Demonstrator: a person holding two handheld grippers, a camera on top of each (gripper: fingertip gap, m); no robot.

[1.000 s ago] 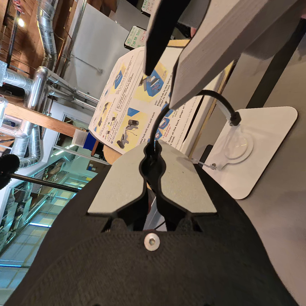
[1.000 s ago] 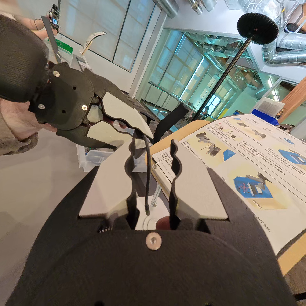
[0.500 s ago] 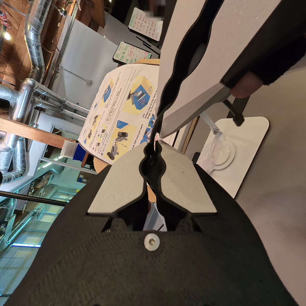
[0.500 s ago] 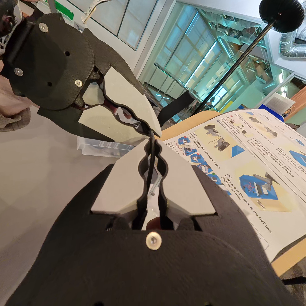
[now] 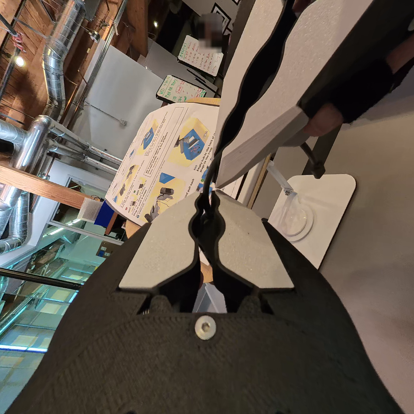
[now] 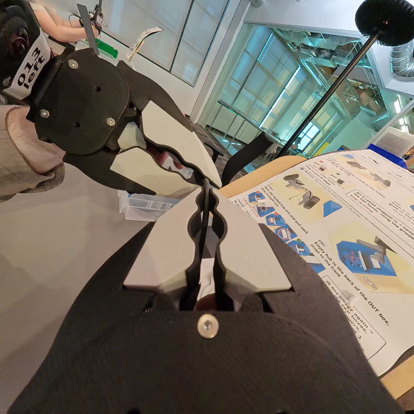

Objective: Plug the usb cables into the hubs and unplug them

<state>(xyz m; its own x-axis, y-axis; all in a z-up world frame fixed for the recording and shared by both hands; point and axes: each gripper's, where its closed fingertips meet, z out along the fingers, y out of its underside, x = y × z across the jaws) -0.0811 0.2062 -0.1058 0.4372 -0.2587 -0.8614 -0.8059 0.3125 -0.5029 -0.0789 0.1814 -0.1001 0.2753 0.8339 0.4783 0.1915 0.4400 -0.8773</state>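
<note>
A thin black cable (image 5: 209, 177) runs between both grippers. My left gripper (image 5: 207, 195) is shut on it at the fingertips. My right gripper (image 6: 205, 190) is shut on the same cable (image 6: 202, 224), which runs down between its fingers. The two gripper tips nearly touch, tip to tip. In the left wrist view the right gripper (image 5: 216, 170) comes in from the upper right, and the cable's small black end piece (image 5: 318, 170) hangs past it. In the right wrist view the left gripper (image 6: 205, 182) comes in from the upper left. No hub is in view.
A white base plate (image 5: 331, 201) with a clear bracket lies on the grey surface below. A printed instruction sheet (image 6: 336, 224) covers a wooden table (image 6: 257, 174) to the right. A clear plastic bin (image 6: 143, 203) stands beyond. A black pole (image 6: 324, 89) rises behind. Both grippers' tips are close together, under 4 cm apart.
My right gripper was open around the cable one second ago and has shut on it. It has moved up the cable until its tip meets the left gripper's tip.
</note>
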